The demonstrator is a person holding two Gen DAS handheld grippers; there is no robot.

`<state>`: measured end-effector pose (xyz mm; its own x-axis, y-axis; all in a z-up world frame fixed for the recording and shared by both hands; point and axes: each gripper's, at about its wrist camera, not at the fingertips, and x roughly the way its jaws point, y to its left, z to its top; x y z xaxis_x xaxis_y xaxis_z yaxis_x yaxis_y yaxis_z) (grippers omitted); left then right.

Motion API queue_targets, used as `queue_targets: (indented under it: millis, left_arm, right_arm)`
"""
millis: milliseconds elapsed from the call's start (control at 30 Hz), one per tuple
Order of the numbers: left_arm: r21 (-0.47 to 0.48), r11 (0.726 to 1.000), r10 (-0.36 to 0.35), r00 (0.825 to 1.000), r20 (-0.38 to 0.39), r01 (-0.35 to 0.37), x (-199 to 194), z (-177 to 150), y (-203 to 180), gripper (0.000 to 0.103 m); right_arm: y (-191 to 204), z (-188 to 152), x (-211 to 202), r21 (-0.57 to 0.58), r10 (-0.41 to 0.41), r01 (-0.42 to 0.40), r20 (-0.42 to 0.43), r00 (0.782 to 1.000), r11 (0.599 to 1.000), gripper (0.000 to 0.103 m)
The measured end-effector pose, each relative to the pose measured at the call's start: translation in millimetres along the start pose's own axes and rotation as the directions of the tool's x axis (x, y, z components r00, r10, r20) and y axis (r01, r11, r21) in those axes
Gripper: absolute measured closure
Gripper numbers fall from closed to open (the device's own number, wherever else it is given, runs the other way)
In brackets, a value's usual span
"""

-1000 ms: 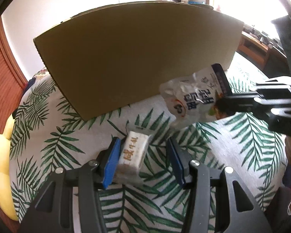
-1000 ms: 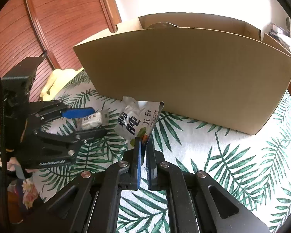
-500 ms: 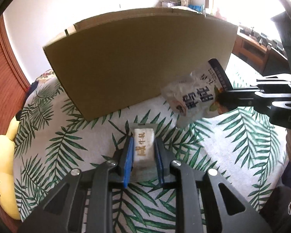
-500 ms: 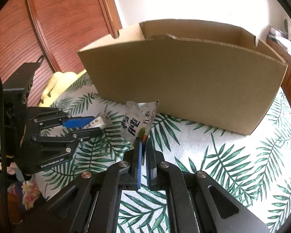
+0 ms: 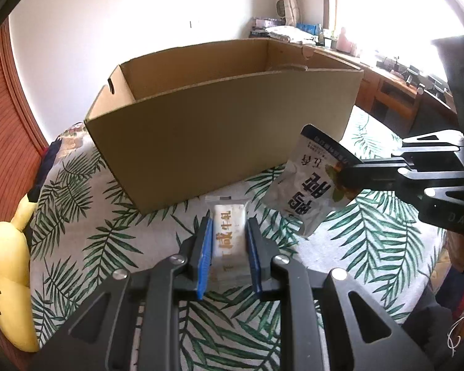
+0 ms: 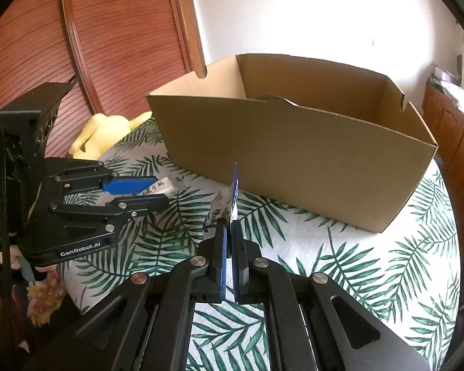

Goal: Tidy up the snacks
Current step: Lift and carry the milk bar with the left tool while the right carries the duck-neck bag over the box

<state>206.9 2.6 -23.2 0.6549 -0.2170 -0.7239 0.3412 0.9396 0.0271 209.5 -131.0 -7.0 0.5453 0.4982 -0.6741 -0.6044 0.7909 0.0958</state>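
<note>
Two snacks are gripped clear of the leaf-print cloth (image 5: 86, 241): the small white bar packet (image 5: 229, 238), low in the centre of the left wrist view, is clamped between the left gripper's (image 5: 229, 232) blue pads, and the crumpled white pouch (image 5: 309, 185) at right centre hangs pinched by its edge in the closed right gripper (image 6: 231, 228). Behind both stands the open cardboard box (image 5: 219, 130); a yellow plush toy (image 5: 6, 281) lies at lower left.

both wrist views close, facing cardboard box (image 5: 232, 130)
</note>
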Motion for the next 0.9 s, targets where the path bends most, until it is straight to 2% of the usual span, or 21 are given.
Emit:
queue_targets:
  millis: [267,633,900]
  left_arm:
    - [-0.016,1.0,0.023,0.997,0.073,-0.022,-25,13,-1,0.083]
    - [-0.015,0.999,0.033,0.987,0.155,-0.031,-62,48,0,0.083]
    - [-0.025,0.998,0.058,0.981,0.184,-0.054,-65,75,9,0.083]
  right_arm:
    - [1,7,-21,-0.026,-0.008,0.009,0.028,1.0,1.0,0.103]
    - [5,31,-61,-0.076,-0.022,0.03,0.098,0.995,0.997,0.103]
    - [0,57,-77,-0.079,-0.044,0.056,0.152,0.987,0.995,0.103]
